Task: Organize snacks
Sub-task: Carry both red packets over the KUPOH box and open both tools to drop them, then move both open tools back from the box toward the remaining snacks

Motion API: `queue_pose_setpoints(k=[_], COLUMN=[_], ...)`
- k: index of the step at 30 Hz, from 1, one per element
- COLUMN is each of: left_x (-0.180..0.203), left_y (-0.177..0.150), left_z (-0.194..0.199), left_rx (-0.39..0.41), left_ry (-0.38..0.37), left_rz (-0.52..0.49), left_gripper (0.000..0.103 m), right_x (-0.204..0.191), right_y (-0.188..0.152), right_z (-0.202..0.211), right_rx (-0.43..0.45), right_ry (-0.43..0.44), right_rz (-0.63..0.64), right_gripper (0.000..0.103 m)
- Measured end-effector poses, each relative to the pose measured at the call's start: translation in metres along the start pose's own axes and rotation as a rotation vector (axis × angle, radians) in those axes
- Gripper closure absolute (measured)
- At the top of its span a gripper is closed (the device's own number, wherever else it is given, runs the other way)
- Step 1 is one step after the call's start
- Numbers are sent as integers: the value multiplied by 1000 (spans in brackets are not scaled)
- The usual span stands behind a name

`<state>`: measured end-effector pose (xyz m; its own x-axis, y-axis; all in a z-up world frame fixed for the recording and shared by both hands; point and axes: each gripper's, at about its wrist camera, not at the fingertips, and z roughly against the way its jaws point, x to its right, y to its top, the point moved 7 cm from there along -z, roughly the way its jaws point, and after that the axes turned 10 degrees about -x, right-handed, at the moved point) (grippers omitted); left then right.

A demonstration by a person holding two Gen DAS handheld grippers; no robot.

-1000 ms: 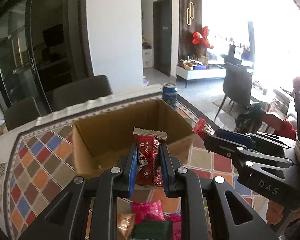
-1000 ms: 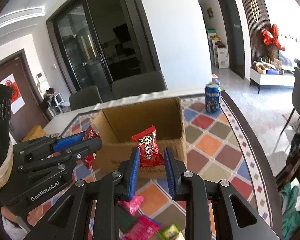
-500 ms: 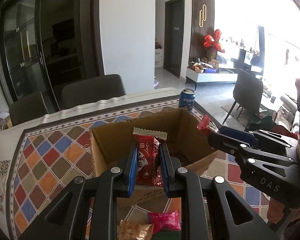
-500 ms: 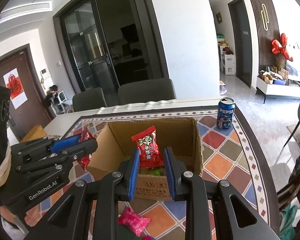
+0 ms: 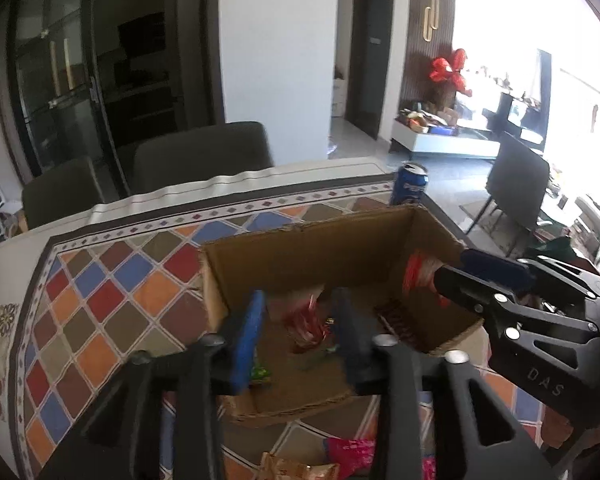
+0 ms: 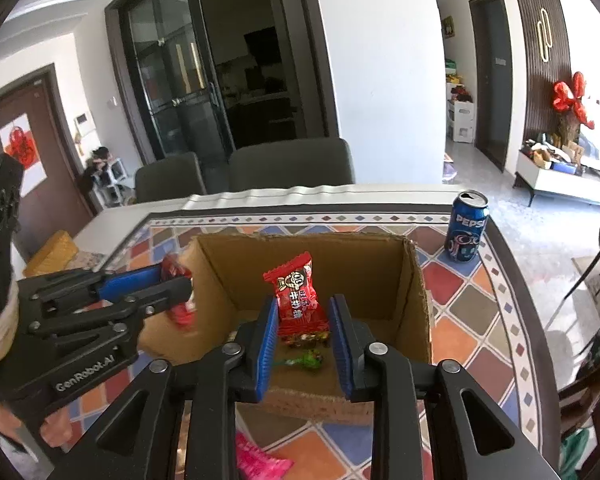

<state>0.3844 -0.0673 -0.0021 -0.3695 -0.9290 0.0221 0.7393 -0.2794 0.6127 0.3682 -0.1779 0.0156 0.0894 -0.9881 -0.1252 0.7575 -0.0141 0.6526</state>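
Left wrist view: the left gripper (image 5: 298,328) hangs over the open cardboard box (image 5: 300,248), its jaws having just been opening and now standing apart. A red striped snack packet (image 5: 306,320), blurred, lies between and beyond the blue pads, clear of both; whether it rests on the box floor or is in the air cannot be told. A small green wrapper (image 5: 260,372) shows just inside the left pad, on the box floor. At the right edge of this view the right gripper (image 5: 440,280) reaches over the box's right wall, with a red packet showing at its tips.

Right wrist view: the right gripper (image 6: 303,324) also points down into the box (image 6: 416,276). Its jaws have just been opening; they stand slightly apart, with a red candy packet (image 6: 298,300) upright between the blue pads. A narrow gap shows at the right pad, while the left pad lies close against the packet's edge, so no firm clamp is seen. Below the packet, between the jaws, a green sweet (image 6: 306,360) and a few small wrappers lie on the box floor. To the left of the jaws the left gripper (image 6: 180,280) extends over the box's left wall, a blurred red packet at its tips.

Beyond the box, to the right of the jaws, a blue Pepsi can (image 6: 466,230) stands on the patterned tablecloth (image 6: 472,304). Nearer than the jaws, pink wrapped snacks (image 6: 256,460) lie on the cloth outside the box.
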Motion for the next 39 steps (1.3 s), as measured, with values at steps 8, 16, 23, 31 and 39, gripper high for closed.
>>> queue_pose_setpoints(k=[8,16,23,31,39], left_x=[-5,-1,3,3,8], left_y=[-18,-37,-54,-85,-117], left_z=[15,41,56,58,47], left_rx=[19,44,52,30,-23], left_ry=[44,61,77,89,79], left_rz=[2,-10,-13,-2,-12], left_gripper=[51,44,40,37,35], right_x=[-2,-14,-29,-38,-45], right_y=[-11,-26,-40,-65,-91], right_z=[1,21,32,26,17], right_rx=[-23,-11,-14,-66,-135], right_ry=[-31,3,18,30,39], right_rz=[6,33,87,158,229], right_gripper=[54,53,52,52,45])
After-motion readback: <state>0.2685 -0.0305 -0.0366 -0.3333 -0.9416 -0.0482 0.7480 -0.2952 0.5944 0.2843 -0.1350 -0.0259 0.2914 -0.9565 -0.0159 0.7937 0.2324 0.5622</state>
